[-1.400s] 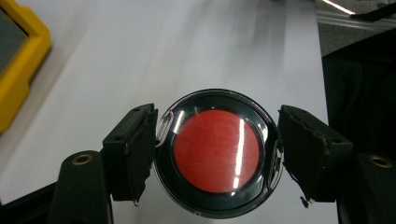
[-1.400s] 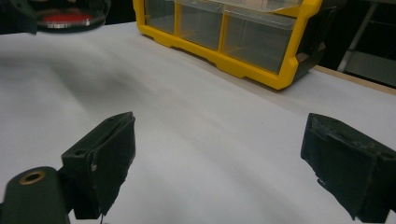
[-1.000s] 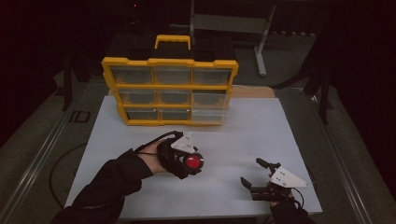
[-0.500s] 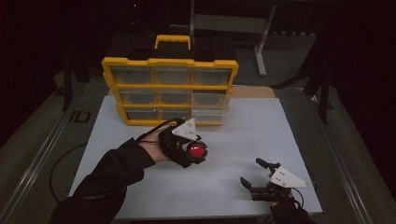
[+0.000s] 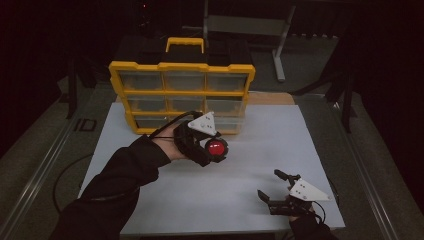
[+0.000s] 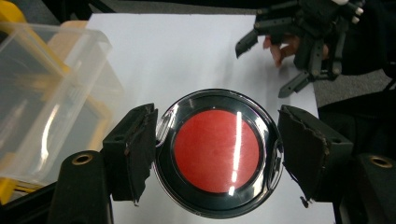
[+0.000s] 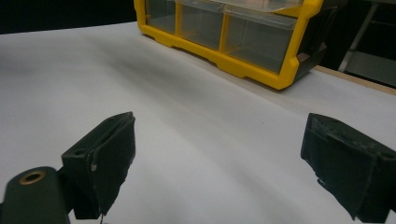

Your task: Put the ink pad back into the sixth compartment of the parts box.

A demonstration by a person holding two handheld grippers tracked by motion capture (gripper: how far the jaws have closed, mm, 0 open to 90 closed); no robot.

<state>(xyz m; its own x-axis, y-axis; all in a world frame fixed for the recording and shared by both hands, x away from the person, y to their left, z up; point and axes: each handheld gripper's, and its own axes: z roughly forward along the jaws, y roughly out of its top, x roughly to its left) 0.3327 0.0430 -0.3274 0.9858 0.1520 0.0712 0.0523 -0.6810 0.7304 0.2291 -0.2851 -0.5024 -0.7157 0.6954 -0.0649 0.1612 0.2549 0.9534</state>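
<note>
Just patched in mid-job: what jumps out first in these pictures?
The round red-faced disc, clamped between the jaws of the left gripper, held above the white table. Behind it stands the yellow drawer cabinet at the table's far edge, with one clear drawer pulled out. The right gripper rests open at the near right.

Overall: dim room, black surroundings; the white bench (image 5: 260,150) is the brightest area in all 3 views.
Glare: thin white streaks on the red disc (image 6: 216,150) and its clear rim; sheen on the clear drawer (image 6: 42,93).
Shadows: soft, faint grey smears on the bench in the right gripper view.
Focus: near tongs slightly soft; high view grainy, low in detail.
Colour: yellow organiser (image 5: 182,95) muted.
</note>
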